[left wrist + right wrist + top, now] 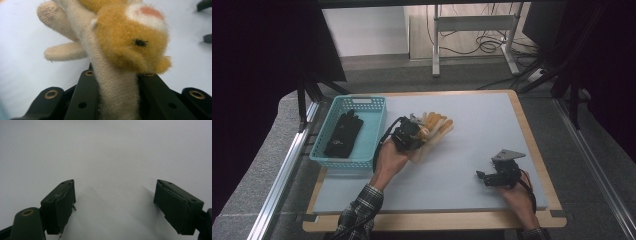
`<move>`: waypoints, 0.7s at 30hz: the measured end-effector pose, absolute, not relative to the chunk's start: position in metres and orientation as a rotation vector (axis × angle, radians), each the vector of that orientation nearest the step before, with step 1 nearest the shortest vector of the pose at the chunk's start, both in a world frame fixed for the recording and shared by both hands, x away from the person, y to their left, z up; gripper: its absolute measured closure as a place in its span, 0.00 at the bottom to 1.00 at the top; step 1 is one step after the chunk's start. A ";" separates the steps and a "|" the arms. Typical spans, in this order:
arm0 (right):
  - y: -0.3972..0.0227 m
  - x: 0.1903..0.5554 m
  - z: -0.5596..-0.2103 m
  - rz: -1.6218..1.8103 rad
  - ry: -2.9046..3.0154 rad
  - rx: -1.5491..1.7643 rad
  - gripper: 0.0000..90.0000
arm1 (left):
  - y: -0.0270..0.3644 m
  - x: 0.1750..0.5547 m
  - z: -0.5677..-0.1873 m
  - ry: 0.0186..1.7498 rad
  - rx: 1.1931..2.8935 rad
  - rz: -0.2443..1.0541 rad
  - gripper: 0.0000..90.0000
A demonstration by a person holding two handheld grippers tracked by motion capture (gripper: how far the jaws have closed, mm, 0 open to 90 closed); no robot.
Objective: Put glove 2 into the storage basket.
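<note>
A cream knit glove (438, 129) with orange plush on it is in the middle of the pale mat (482, 125). My left gripper (418, 132) is shut on it. In the left gripper view, the black jaws of the left gripper (117, 83) pinch the cream glove (115, 97) at a narrow part. An orange plush animal face (132, 47) sits just above the jaws, and two cream glove fingers (63, 51) stick out to the left. My right gripper (484, 177) rests at the mat's front right. In its own view, the right gripper (115, 195) stands open over bare mat.
A teal basket (373, 102) stands at the mat's left edge, with a black glove (344, 135) lying inside. The mat lies on a wooden board (537, 150). Metal rails run along both sides, and a desk frame stands on the floor behind.
</note>
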State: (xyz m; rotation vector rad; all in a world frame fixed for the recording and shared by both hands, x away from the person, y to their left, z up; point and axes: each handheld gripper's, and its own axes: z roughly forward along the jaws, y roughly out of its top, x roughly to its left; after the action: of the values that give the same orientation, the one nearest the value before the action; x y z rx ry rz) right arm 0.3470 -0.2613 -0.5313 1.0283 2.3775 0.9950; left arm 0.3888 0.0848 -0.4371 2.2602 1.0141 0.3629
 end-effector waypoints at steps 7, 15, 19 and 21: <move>-0.261 0.347 -0.531 0.995 2.377 1.028 0.19 | 0.112 0.395 -0.418 1.087 2.231 0.439 0.86; -0.261 0.347 -0.531 0.995 2.377 1.028 0.19 | 0.146 0.400 -0.408 1.185 2.202 0.499 0.86; -0.261 0.347 -0.531 0.995 2.377 1.028 0.19 | 0.169 0.400 -0.405 1.252 2.177 0.534 0.86; -0.261 0.347 -0.531 0.995 2.377 1.029 0.19 | 0.178 0.400 -0.405 1.279 2.163 0.546 0.86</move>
State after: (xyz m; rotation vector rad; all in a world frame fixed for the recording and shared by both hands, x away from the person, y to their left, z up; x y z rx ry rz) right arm 0.3469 -0.2613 -0.5312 1.0286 2.3773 0.9952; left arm 0.3996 0.1780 -0.4046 2.1630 1.2786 0.5458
